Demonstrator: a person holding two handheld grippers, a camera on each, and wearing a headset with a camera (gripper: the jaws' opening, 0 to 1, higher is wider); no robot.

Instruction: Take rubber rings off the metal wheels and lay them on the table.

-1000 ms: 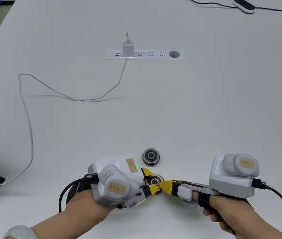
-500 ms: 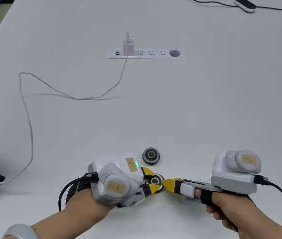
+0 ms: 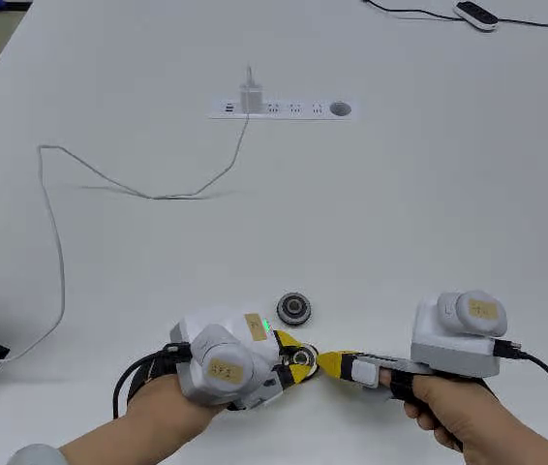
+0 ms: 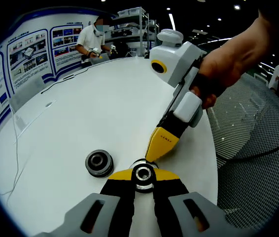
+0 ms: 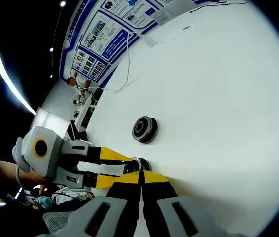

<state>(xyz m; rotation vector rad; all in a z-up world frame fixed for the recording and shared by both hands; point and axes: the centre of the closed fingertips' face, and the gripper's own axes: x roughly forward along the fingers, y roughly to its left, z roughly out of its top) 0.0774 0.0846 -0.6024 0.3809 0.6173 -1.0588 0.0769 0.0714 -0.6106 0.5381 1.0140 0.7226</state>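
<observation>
Head view, left side first: the left gripper point(image 3: 296, 360) is clamped on a metal wheel point(image 3: 302, 362), low over the white table point(image 3: 429, 223). The wheel's face looks along the jaws, out to the right. Meeting it from there is the right gripper point(image 3: 325, 362), jaws pressed together, tips at the wheel's rim; whether they've caught any rubber, I can't tell. The peel, I reckon, goes rightward along the axle. A second wheel point(image 3: 294, 309) lies just beyond, black rubber ring point(image 4: 87, 164) on.
</observation>
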